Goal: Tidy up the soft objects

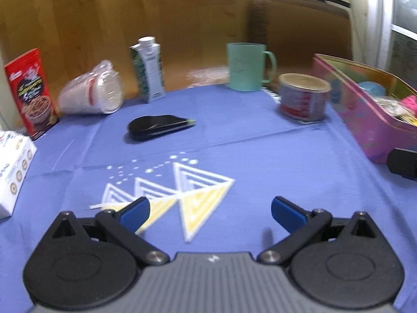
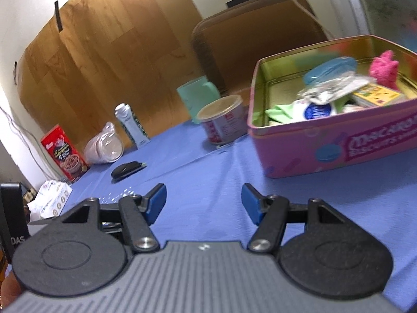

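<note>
A pink biscuit tin (image 2: 338, 146) stands open at the right of the blue tablecloth (image 2: 213, 172). Inside it lie a pink fuzzy item (image 2: 384, 69), green cloth (image 2: 278, 113), a blue case (image 2: 329, 69), crinkled packets and a yellow card box. The left wrist view catches the same tin (image 1: 365, 120) at its right edge. My left gripper (image 1: 210, 212) hovers open over the cloth's white and yellow triangle print (image 1: 187, 195), nothing between its blue pads. My right gripper (image 2: 203, 203) is open and empty too, low over bare cloth, left of and in front of the tin.
Along the far edge stand a red cereal box (image 1: 30, 94), a tipped stack of plastic cups (image 1: 91, 91), a drink carton (image 1: 148, 69), a teal mug (image 1: 247, 66) and a red tin can (image 1: 303, 96). A black flat case (image 1: 159, 127) lies mid-cloth. A white box (image 1: 13, 172) sits left.
</note>
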Motion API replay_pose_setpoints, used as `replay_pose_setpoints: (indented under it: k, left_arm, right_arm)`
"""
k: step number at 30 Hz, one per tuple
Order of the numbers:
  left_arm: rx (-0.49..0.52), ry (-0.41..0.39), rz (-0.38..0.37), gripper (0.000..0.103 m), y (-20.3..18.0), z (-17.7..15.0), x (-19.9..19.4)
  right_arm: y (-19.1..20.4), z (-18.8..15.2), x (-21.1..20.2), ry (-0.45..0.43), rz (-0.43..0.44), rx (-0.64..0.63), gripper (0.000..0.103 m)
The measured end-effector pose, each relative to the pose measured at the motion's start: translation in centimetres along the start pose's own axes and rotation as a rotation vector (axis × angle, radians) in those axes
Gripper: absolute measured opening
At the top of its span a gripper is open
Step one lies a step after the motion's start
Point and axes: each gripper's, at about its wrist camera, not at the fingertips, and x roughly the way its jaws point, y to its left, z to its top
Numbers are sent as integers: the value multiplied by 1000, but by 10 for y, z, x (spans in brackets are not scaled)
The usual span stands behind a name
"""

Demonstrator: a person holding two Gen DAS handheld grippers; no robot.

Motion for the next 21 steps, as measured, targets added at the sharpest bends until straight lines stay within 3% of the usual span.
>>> replay_pose_setpoints:
  k: [11, 17, 21]
  left_arm:
    - [-123, 16, 139, 103, 82, -1, 16]
    - [-235, -35, 289, 103, 141, -9, 19]
    - [-353, -52, 260, 103, 165, -11, 17]
  right_arm:
    - [44, -1, 41, 83, 58, -116, 66]
    - [77, -5, 79, 157, 97, -240, 66]
    - [110, -1, 118, 168, 137, -415, 73]
